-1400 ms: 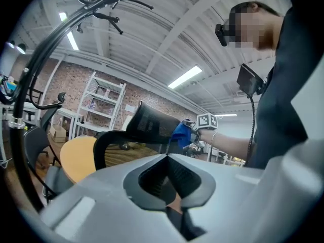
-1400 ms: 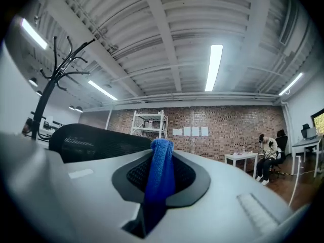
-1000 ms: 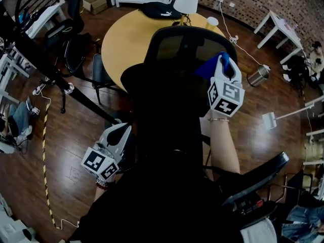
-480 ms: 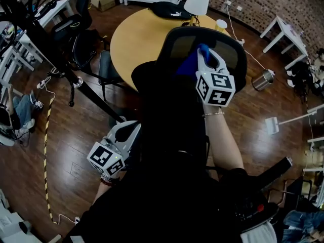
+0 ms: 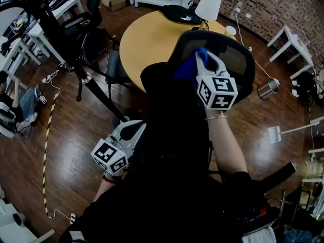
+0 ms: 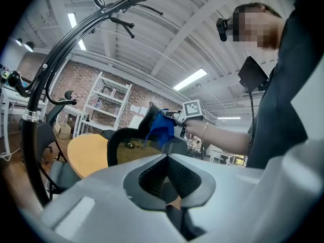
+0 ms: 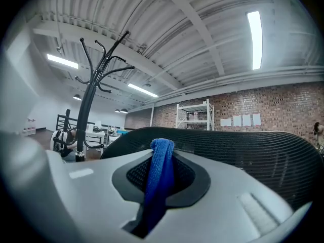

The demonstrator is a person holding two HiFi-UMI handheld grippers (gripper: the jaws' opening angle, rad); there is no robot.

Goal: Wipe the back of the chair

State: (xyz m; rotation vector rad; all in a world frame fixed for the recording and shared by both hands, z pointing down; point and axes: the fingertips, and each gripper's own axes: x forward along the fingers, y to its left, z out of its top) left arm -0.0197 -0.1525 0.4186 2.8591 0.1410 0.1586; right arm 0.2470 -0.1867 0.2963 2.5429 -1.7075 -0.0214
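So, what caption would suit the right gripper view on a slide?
Right gripper clamps a blue cloth before the chair's mesh back.

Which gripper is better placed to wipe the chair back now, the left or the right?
The right. The right gripper is shut on the blue cloth and held up at the mesh chair back. The left gripper hangs low beside the person, shut with nothing in it.

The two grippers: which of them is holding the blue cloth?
The right gripper, raised at the mesh chair back: its jaws are shut on the blue cloth. The left gripper hangs low, jaws together on nothing.
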